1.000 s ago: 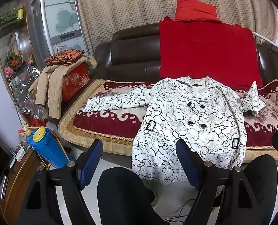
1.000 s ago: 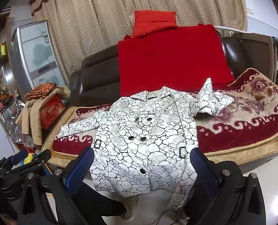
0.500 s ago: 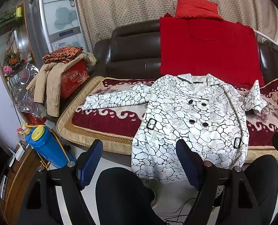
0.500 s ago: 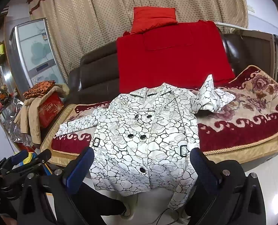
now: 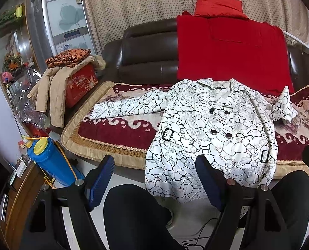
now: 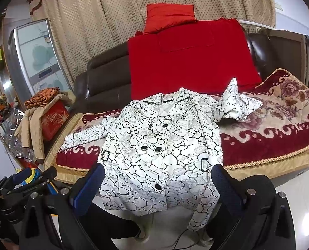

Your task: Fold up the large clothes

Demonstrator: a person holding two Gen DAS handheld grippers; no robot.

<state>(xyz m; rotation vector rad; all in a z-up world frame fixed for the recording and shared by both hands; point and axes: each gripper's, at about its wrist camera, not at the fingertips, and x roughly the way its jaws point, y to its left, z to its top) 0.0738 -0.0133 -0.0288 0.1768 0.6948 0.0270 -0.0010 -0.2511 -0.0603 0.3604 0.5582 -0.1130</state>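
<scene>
White coat with black crackle print, one, lies face up at frame centre on the sofa, collar toward the backrest, hem hanging over the seat edge. Black buttons: four counted in the left view, five in the right. Belt buckles: two, one at each side of the waist. Sleeves: two; the frame-left one lies flat and outstretched, the frame-right one is crumpled with its cuff sticking up. Left tool: fingers wide apart, empty, held low in frame short of the hem. Right tool: fingers wide apart, empty, likewise low in frame. Red cushions: two, upper centre. One blue jug, lower left.
</scene>
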